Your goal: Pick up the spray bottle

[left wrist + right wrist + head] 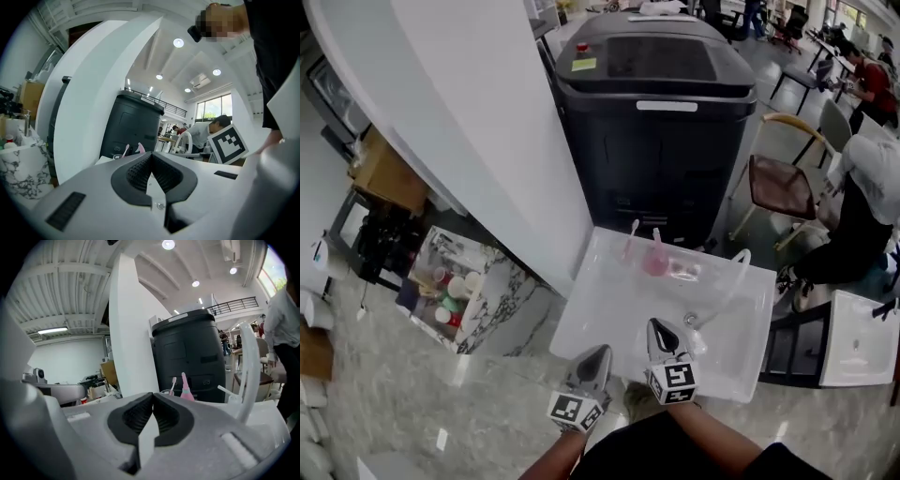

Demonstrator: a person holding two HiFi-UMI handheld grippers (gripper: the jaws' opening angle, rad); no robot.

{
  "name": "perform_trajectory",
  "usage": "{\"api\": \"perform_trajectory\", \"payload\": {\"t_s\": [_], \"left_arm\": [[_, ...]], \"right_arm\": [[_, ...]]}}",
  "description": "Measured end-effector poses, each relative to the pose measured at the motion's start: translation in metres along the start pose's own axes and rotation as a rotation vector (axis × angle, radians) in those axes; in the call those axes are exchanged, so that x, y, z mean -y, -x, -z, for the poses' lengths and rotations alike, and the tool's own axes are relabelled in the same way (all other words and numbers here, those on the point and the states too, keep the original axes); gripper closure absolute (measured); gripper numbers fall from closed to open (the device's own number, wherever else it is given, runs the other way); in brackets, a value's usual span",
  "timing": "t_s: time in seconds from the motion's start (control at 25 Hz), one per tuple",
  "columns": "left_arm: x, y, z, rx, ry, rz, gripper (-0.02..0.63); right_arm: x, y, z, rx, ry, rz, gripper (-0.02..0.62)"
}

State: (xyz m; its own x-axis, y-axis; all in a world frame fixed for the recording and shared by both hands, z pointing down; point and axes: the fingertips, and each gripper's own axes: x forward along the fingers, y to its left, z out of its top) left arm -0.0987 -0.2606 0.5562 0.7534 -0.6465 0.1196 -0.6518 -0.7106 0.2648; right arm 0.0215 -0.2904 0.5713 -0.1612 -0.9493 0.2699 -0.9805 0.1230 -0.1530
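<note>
One broad white curved wall (487, 122) rose ahead of the left claw (600, 352) and to its left. Straight ahead of both claws, beyond the table, stood a big black bin-shaped machine with a flat hinged lid (666, 141). A metal-framed chair with a brown seat (780, 185) sat ahead of the right claw (656, 325) and off to its right.

Below the claws lay a white plastic table with a raised rim (609, 309). The right claw reached over the table's near part, while the left claw hung at its near edge, just beside the right one and slightly further back. Both claws pointed toward the machine, each with its ribbed black pads pressed together and nothing between them.

The pink spray bottle with a pointed nozzle (655, 258) stood upright at the far side of the table, ahead of both claws and well apart from them. Just to its left, a pale pink toothbrush (630, 239) leaned upright; what held it could not be made out clearly.
</note>
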Motion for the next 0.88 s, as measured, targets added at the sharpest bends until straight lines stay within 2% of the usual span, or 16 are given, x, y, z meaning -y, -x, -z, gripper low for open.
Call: {"api": "perform_trajectory", "payload": {"t_s": [0.12,0.32,0.4,0.44,0.56,0.76,0.88], "left_arm": [[-0.016,-0.019,0.003,-0.037,0.014,0.0,0.589],[-0.049,-0.06,0.007,-0.056,0.037,-0.017,0.589],[-0.053,-0.071,0.013,-0.071,0.05,-0.01,0.589],[-0.056,-0.078,0.015,-0.078,0.055,-0.007,0.589],[-0.068,-0.096,0.022,-0.111,0.06,-0.017,0.589],[-0.077,-0.118,0.028,-0.153,0.066,-0.011,0.589],[-0.085,-0.123,0.029,-0.178,0.066,-0.017,0.589]], "right_arm": [[0.019,-0.025,0.006,-0.028,0.001,0.058,0.595],[0.046,-0.09,0.024,-0.059,-0.024,0.103,0.595],[0.057,-0.103,0.032,-0.081,-0.014,0.144,0.593],[0.064,-0.109,0.035,-0.09,-0.003,0.171,0.561],[0.089,-0.127,0.046,-0.12,0.0,0.254,0.55],[0.12,-0.153,0.075,-0.199,-0.03,0.322,0.322],[0.128,-0.169,0.08,-0.208,-0.004,0.333,0.237]]}}
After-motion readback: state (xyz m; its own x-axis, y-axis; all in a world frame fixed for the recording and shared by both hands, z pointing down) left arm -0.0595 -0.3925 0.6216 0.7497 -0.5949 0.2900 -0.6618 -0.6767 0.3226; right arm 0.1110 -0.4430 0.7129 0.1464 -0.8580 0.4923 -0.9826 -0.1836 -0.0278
